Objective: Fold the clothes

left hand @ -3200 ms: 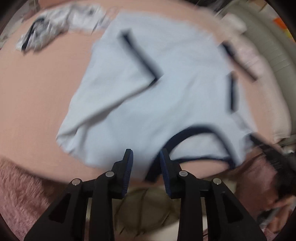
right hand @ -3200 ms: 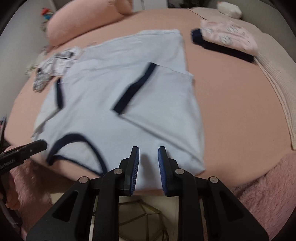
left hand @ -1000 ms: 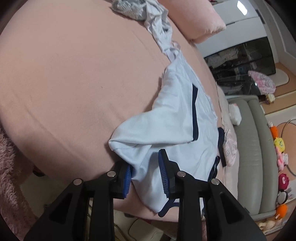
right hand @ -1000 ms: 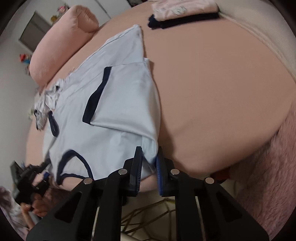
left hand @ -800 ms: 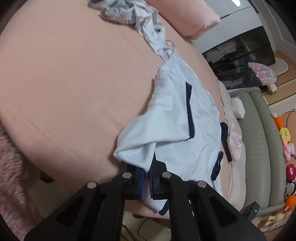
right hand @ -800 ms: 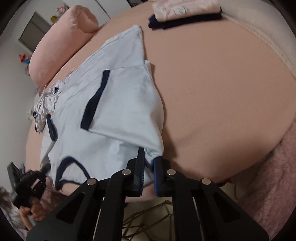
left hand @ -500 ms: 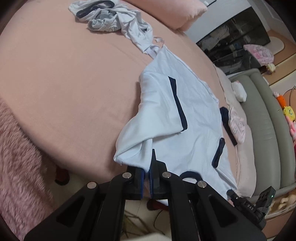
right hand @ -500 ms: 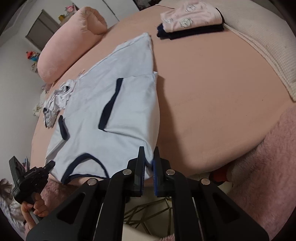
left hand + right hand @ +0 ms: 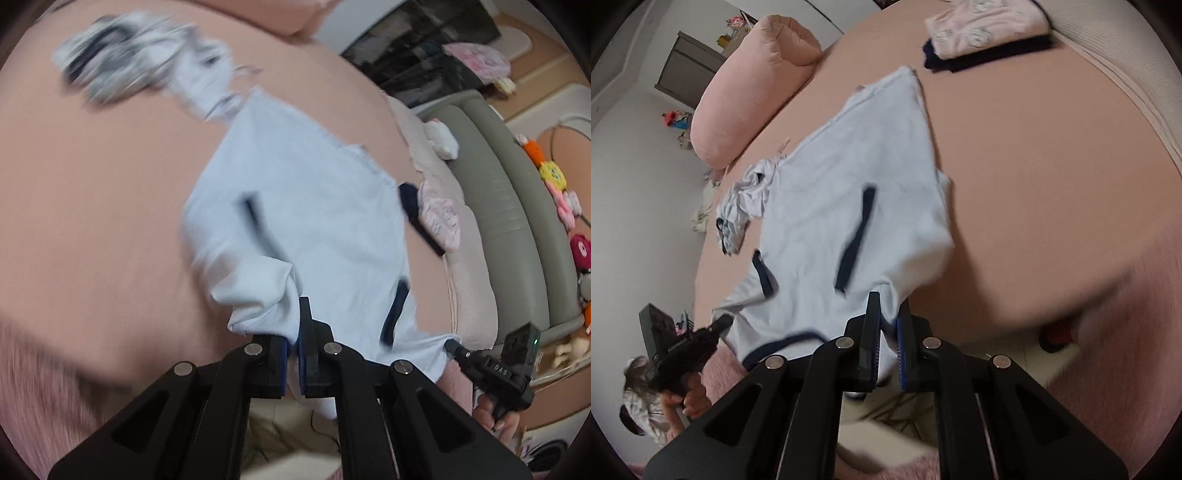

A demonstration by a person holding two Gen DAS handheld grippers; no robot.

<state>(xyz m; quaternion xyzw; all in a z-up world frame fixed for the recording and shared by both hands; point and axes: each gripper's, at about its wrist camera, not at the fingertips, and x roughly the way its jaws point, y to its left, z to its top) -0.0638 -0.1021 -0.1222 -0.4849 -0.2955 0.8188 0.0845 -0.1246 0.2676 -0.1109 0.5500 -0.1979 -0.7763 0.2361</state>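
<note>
1. Left wrist view: the left gripper [image 9: 291, 349] has its jaws pinched tight on the near left shoulder corner of the shirt [image 9: 314, 206]. That corner is raised off the bed [image 9: 92, 192]. The rest of the shirt lies flat on the bed and runs straight away from the jaws, its hem at the far end. A navy sleeve band [image 9: 255, 218] sits folded in on top. The right gripper [image 9: 452, 347] shows at the lower right, biting the other near corner. A crumpled garment [image 9: 125, 70] lies beyond the hem, and a folded stack [image 9: 436, 218] lies to the right.

2. Right wrist view: the right gripper [image 9: 888, 334] is likewise closed hard on the shirt [image 9: 857, 177], at its near right shoulder corner. Cloth is drawn up between the pads. The left gripper [image 9: 720, 323] holds the opposite corner at the lower left, with the navy collar [image 9: 783, 345] sagging between the two.

3. Judgement: both hands sit level at the collar end, neither nearer the hem. The shirt's long axis points away from both pairs of jaws. The coming fold would likely carry the collar edge forward along that axis, toward the hem.
</note>
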